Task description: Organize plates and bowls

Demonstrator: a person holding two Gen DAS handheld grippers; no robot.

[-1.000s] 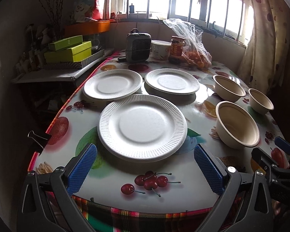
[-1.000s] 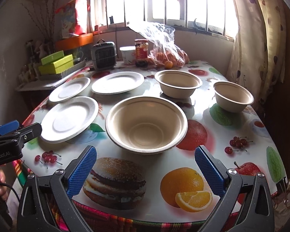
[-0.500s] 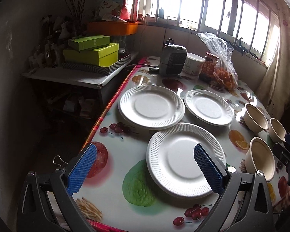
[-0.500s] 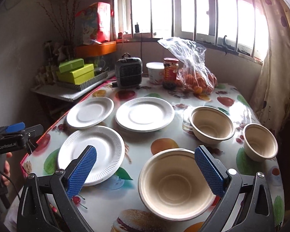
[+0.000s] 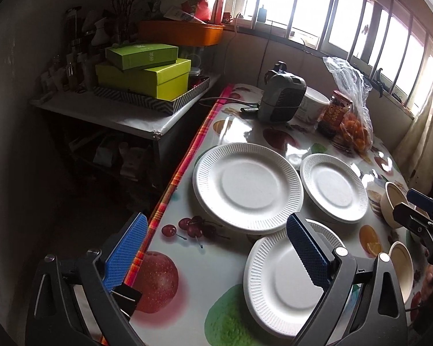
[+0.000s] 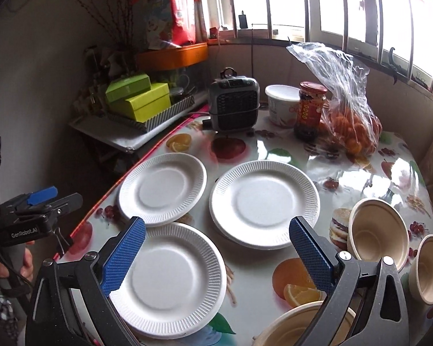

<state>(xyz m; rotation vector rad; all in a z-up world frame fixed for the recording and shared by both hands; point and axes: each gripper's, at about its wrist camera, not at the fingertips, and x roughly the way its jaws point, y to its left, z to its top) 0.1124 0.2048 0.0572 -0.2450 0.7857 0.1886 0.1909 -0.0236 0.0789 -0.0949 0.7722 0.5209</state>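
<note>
Plates lie on the fruit-print tablecloth, three white paper ones, all placed here relative to the small grey fan heater at the far end of the table. The far-left plate sits in front of the heater and toward the table's left edge; the far-right plate sits in front of the heater and slightly right, just beside the first. The near plate lies farther from the heater than both, and the far-left plate's rim overlaps its edge. Three tan bowls stand well to the heater's right and nearer the cameras: a medium bowl, a smaller bowl just beside it, and a large bowl closest of all, partly hidden behind the right gripper. That gripper hangs above the near plate with its blue pads spread wide and nothing between them. The left gripper is likewise spread wide and empty, its left pad out past the table's left edge, its right pad over the near plate. Beside the heater stand a white tub, a red-lidded jar and a clear bag of oranges.
</note>
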